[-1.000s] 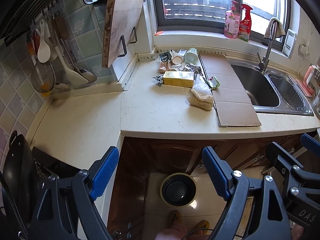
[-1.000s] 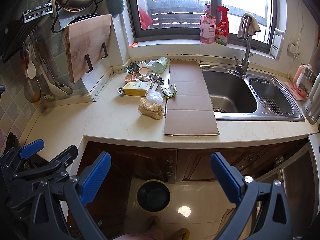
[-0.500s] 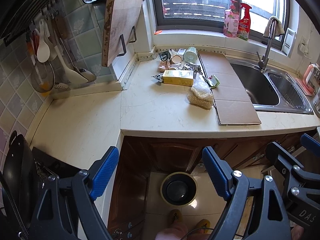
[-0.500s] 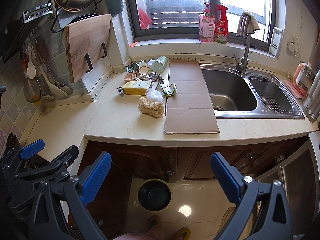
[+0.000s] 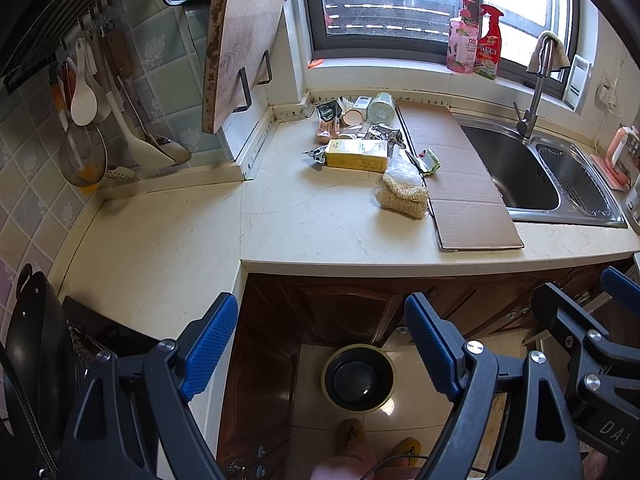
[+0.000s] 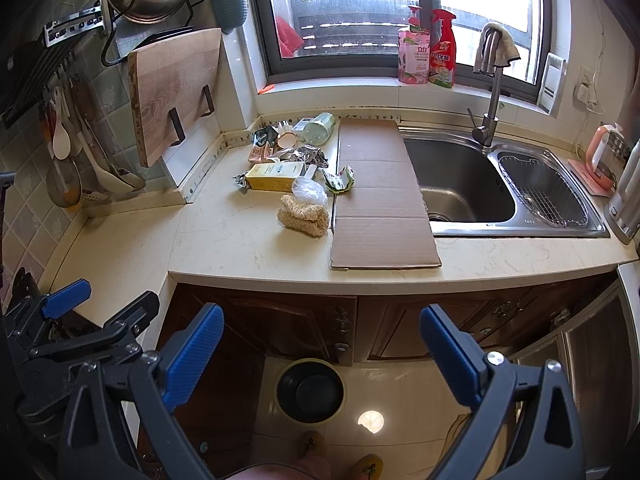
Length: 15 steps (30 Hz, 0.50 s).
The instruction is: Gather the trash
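Nothing has moved since the earlier frames: both grippers hang where they were, in front of the counter edge, angled down, and the litter lies as before.

Left gripper [image 5: 320, 344]: jaws spread wide, nothing between the blue pads. Right gripper [image 6: 320, 352]: jaws also spread, empty. Neither touches anything; both are well apart from the trash.

Trash sits in a loose pile at the back of the counter [image 5: 312, 220], near the window corner. Nearest the front edge lies a tan fibrous scrubber [image 6: 304, 216], with a crumpled clear bag [image 6: 309, 192] touching its far side. Behind them: a yellow box [image 6: 276, 175] lying flat, crumpled foil [image 6: 308, 157], a green wrapper [image 6: 340, 180] resting on the edge of a flat cardboard sheet [image 6: 380, 200], and a pale green jar [image 6: 319, 127] on its side against the back wall. The cardboard partly overhangs the sink [image 6: 460, 176].

A dark round bin [image 6: 310, 392] stands on the floor below the counter, just in front of the cabinet doors.

Step in hand, as judged: reach for the first piece. Advice: start with the scrubber, since it is closest and clear on its near side. Approach from above with jaws open, straddle its short width, close firmly as it looks soft. Keep the clear bag out of the pinch, or take both deliberately. Leave the cardboard for both hands.
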Tool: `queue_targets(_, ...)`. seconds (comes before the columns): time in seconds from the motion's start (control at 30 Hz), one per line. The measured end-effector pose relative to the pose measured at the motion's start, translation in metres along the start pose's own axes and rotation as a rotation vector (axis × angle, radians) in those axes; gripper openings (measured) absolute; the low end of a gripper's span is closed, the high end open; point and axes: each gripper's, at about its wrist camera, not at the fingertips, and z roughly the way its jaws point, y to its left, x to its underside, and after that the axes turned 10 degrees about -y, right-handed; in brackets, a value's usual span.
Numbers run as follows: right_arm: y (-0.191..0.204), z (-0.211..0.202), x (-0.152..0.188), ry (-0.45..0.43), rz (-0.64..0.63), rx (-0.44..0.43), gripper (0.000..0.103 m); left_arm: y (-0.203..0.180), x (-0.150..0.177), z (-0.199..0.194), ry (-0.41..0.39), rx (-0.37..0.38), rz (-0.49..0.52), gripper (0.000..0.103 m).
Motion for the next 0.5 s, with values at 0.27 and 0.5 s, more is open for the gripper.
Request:
queue_targets(0.27,-0.0002,-0.0001,0.0005,0.003,0.003,0.001,0.099,-0.0008,0.0002,0.0003,0.002,0.001,0.0,0.084)
queue_targets(0.5,-0.0012,0.0079,-0.0032,0.014,0.013,0.009,0.099,-0.0014,0.0044,0.0034,0.008,0.003,0.013,0.084)
